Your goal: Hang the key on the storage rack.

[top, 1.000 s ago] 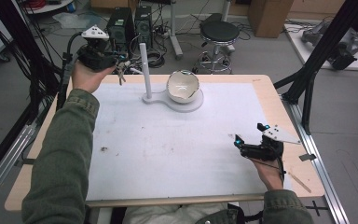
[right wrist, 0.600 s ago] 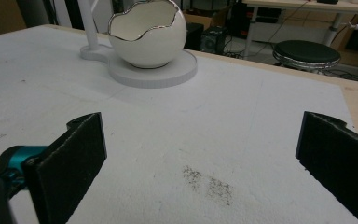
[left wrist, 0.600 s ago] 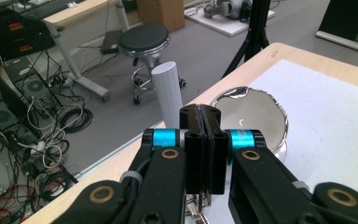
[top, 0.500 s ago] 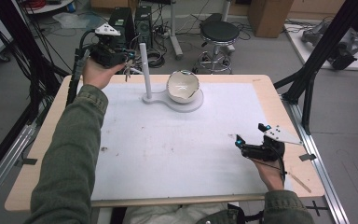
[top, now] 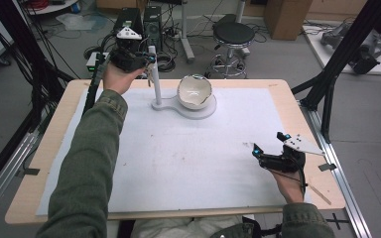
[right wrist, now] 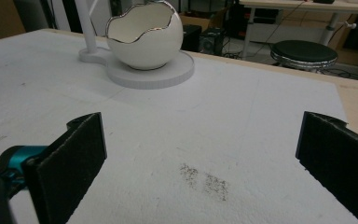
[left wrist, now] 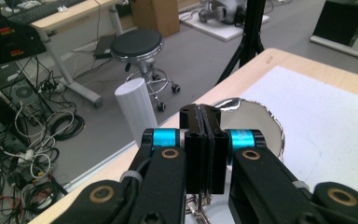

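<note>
Since the earlier frame, the left gripper (top: pixel 146 62) has travelled along the far edge of the table towards the post, carrying a small metallic object (left wrist: pixel 198 208) that dangles beneath its tips; too little of it shows to say what it is. The jaws are pressed fully together, pinching the object's top so that the rest hangs free, presumably ready to be hooked over or lowered beside the slim white upright post (top: pixel 153 74) just alongside it. That post rises from a flat white plastic stand (top: pixel 166 105), whose round base carries a white egg-shaped bowl with a jagged silver rim (top: pixel 194 91). The stand sits at the far side of a white foam mat (top: pixel 178 158) covering the pale wooden table (top: pixel 297 99). The right gripper (top: pixel 268 141) rests low over the mat's near right corner, jaws spread wide and empty, well apart from the stand, evidently parked clear of the working hand.
</note>
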Demonstrator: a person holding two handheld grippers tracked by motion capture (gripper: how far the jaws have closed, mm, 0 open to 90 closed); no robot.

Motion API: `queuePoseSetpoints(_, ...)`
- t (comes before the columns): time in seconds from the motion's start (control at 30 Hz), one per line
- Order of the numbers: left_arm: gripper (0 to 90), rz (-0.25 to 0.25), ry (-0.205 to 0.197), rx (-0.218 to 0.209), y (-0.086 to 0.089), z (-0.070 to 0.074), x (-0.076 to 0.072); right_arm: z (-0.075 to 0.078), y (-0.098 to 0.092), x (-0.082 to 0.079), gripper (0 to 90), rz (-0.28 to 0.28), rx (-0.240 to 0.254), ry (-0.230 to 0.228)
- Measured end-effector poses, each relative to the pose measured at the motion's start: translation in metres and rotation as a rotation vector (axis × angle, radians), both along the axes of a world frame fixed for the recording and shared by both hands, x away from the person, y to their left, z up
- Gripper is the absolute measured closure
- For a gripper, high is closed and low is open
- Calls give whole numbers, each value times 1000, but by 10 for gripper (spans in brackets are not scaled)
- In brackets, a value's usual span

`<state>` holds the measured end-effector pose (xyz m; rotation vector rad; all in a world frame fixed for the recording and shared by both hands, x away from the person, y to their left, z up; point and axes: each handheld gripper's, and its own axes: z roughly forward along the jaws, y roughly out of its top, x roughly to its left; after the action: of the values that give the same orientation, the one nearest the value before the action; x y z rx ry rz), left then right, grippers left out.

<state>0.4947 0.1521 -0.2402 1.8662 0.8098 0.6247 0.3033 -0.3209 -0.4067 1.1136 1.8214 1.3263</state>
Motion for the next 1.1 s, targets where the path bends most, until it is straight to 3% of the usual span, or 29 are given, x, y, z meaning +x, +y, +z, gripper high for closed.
queuePoseSetpoints(0.2, 884, 16, -4, -31, -1, -1, 3, 0, 0, -1, 6, 0, 2, -1)
queuePoseSetpoints(0.3, 884, 19, 12, -88, 0, -3, 5, 0, 0, -2, 6, 0, 0, -1)
queuePoseSetpoints(0.7, 884, 37, 20, -113, -9, -11, 14, 0, -3, -5, 6, -8, 11, 3)
queuePoseSetpoints(0.8, 885, 48, 21, -146, -10, -12, 16, 0, -2, -6, 6, -5, 6, 1)
queuePoseSetpoints(1.1, 885, 78, 14, -164, -10, -16, 21, 0, -5, -8, 6, -16, 15, 3)
